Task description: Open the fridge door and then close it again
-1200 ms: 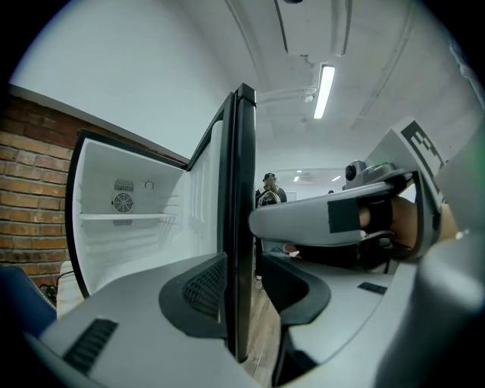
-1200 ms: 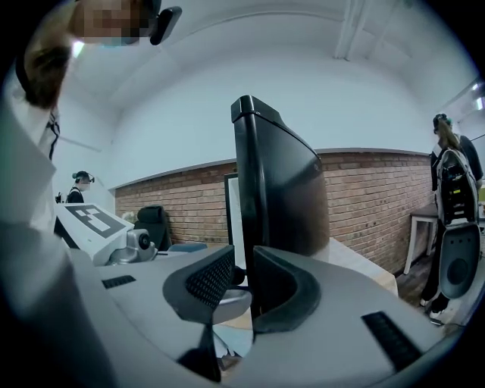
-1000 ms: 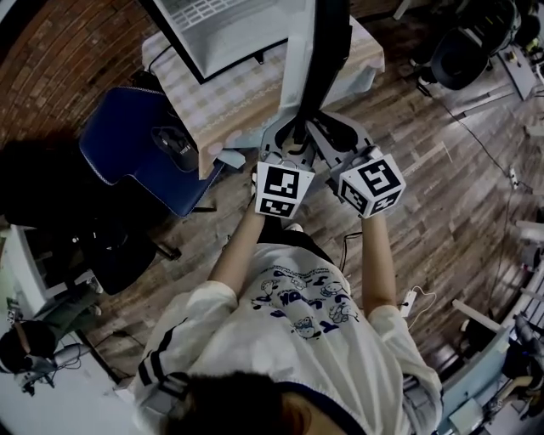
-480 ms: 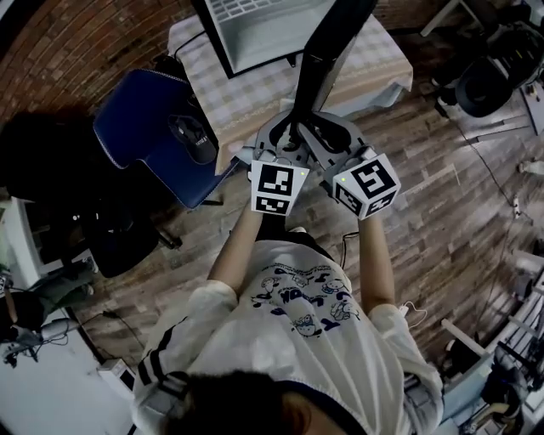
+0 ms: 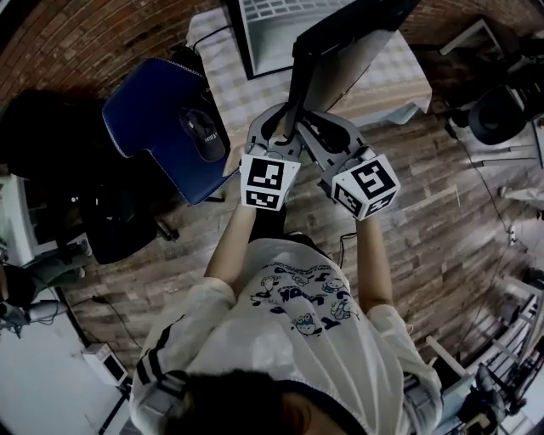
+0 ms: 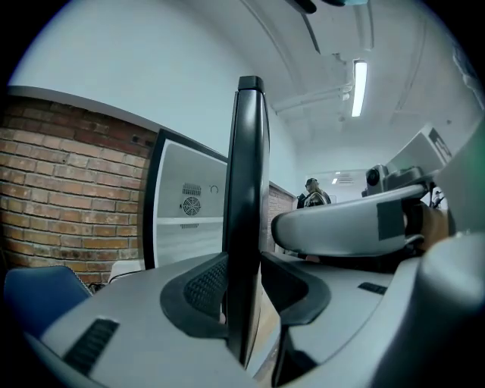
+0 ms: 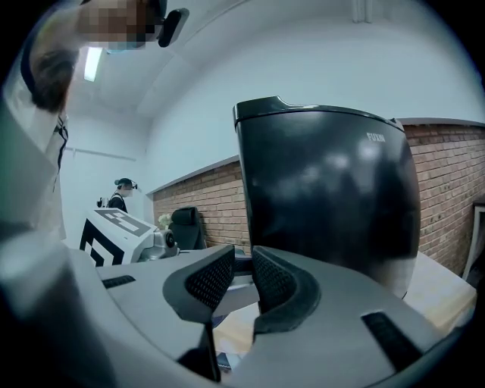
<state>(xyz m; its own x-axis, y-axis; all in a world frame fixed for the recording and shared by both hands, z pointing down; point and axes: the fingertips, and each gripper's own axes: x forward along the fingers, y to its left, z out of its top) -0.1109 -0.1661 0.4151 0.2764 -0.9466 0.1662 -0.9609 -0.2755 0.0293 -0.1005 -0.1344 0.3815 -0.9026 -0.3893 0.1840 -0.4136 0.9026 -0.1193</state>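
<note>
The small fridge (image 5: 272, 17) stands on a cloth-covered table (image 5: 225, 89), its inside racks showing. Its black door (image 5: 348, 42) stands open, swung out towards me. My left gripper (image 5: 287, 127) is shut on the door's free edge; in the left gripper view the thin black door edge (image 6: 248, 189) runs upright between the pads of the left gripper (image 6: 244, 292). My right gripper (image 5: 327, 129) hovers just right of it, beside the door's glossy outer face (image 7: 333, 197). The right gripper (image 7: 242, 276) shows a narrow gap with nothing in it.
A blue chair (image 5: 153, 119) with a dark cap (image 5: 204, 136) on it stands left of the table. Brick wall behind the fridge (image 6: 68, 197). Office chairs and cables lie on the wooden floor at the right (image 5: 501, 110). Another person stands far off (image 7: 121, 193).
The door has swung round with both grippers; it showed edge-on before and now more of its outer face shows. Fridge, table and chair have shifted right in the head view.
</note>
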